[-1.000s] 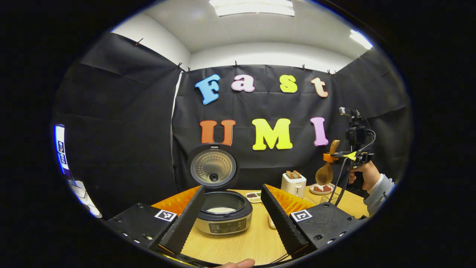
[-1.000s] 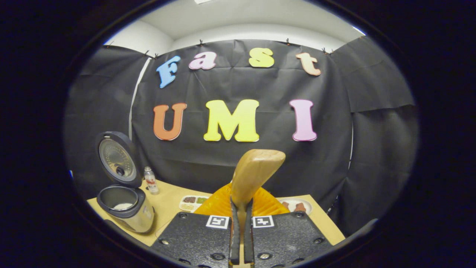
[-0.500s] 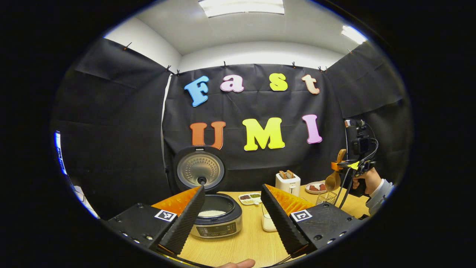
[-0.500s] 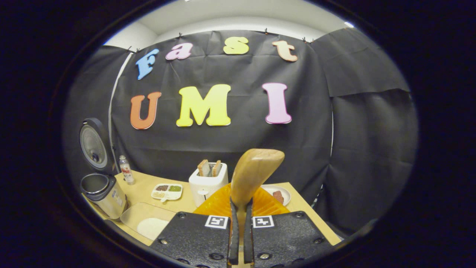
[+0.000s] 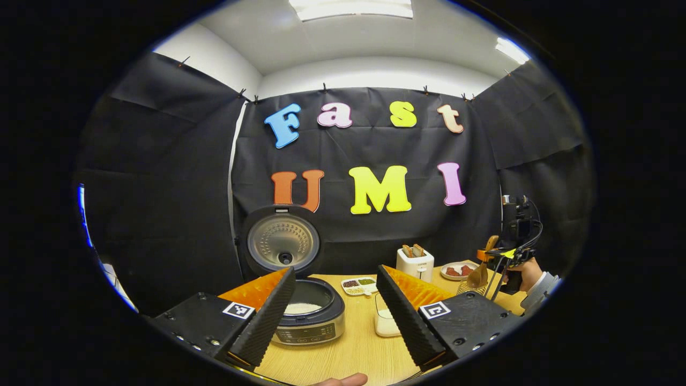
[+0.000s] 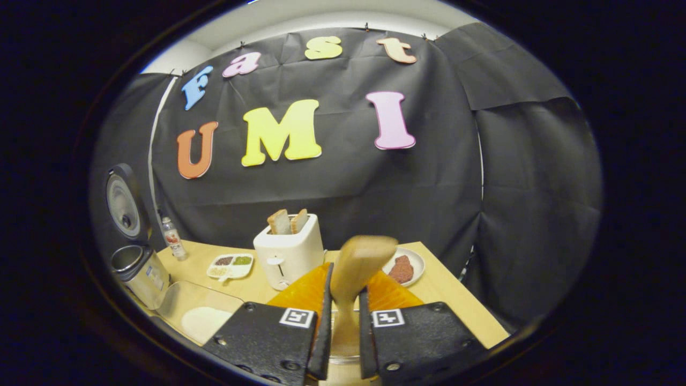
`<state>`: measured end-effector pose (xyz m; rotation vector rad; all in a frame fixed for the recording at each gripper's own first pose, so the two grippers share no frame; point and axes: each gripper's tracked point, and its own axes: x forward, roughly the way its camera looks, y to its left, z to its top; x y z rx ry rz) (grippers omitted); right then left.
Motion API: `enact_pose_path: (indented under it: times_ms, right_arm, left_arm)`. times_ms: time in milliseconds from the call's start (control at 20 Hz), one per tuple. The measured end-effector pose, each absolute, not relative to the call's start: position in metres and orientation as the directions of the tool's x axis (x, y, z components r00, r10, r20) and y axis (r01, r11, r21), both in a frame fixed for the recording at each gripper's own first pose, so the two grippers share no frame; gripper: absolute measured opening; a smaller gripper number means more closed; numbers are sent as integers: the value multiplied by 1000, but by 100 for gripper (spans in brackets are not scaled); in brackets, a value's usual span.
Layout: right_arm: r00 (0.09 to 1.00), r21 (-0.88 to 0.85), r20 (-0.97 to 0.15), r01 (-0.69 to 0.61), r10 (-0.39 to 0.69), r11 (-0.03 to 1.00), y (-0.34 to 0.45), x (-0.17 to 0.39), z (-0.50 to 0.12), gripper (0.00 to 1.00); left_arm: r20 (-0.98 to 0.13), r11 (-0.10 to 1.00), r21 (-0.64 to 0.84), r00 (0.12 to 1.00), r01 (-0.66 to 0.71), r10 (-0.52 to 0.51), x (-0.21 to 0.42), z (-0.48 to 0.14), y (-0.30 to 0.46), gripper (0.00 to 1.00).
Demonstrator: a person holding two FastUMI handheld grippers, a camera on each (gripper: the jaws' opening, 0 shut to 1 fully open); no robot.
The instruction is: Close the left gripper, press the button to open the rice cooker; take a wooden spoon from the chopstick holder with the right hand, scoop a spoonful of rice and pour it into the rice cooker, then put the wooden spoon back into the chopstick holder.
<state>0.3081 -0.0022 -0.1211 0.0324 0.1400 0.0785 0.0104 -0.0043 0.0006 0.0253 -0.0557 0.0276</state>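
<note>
Left gripper view: low over near edge of table [image 5: 348, 348], facing back wall, rice cooker [image 5: 308, 316] close ahead btwn own fingers; right gripper [image 5: 496, 252] farther off at right. Right gripper view: from table's right side, angled slightly down twd wall, toaster [image 6: 289, 252] near, cooker [image 6: 134, 271] far left. Shared: cooker, toaster, divided dish [image 5: 360, 284], plate [image 6: 404, 265], tabletop, wall.
</note>
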Motion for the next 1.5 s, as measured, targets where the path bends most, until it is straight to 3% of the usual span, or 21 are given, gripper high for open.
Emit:
enact_pose_path:
  times_ms: [50, 200, 250, 350, 500, 550, 600, 950, 1500]
  right_arm:
    - [990, 33, -123, -72, 75, 997, -5, 305, -116, 51]
    - [1000, -19, -26, -14, 13, 1000, -19, 288, -79, 87]
    - [1000, -30, 15, 9, -9, 999, -23, 277, -65, 100]
    - [996, -48, 76, 41, -37, 998, -25, 252, -38, 100]
    - [994, -53, 70, 89, -85, 995, -29, 204, -21, 100]
    - [995, -40, 62, 81, -78, 996, -24, 188, -18, 100]
    - [996, -24, 49, 71, -70, 997, -21, 170, -18, 100]
    - [998, -2, 59, 20, -20, 1000, -7, 69, -17, 100]
    - [995, -13, 93, -42, 43, 999, -1, 14, -5, 100]
  left_arm:
    - [60, 999, 19, 998, -30, 28, 11, 2, -4, 96]
    - [65, 1000, -8, 998, -27, 27, 14, 7, 1, 100]
    - [63, 1000, -13, 998, -22, 23, 15, 9, 2, 96]
    - [59, 1000, -5, 998, -30, 30, 16, 14, 8, 96]
    - [64, 999, 5, 997, -35, 35, 22, 22, 16, 96]
    - [63, 1000, -5, 998, -27, 27, 24, 25, 16, 100]
    - [65, 1000, -15, 998, -17, 18, 27, 28, 18, 96]
    - [107, 999, -34, 993, -41, 44, 55, 65, 49, 96]
    - [166, 993, -7, 979, -120, 119, 126, 151, 105, 95]
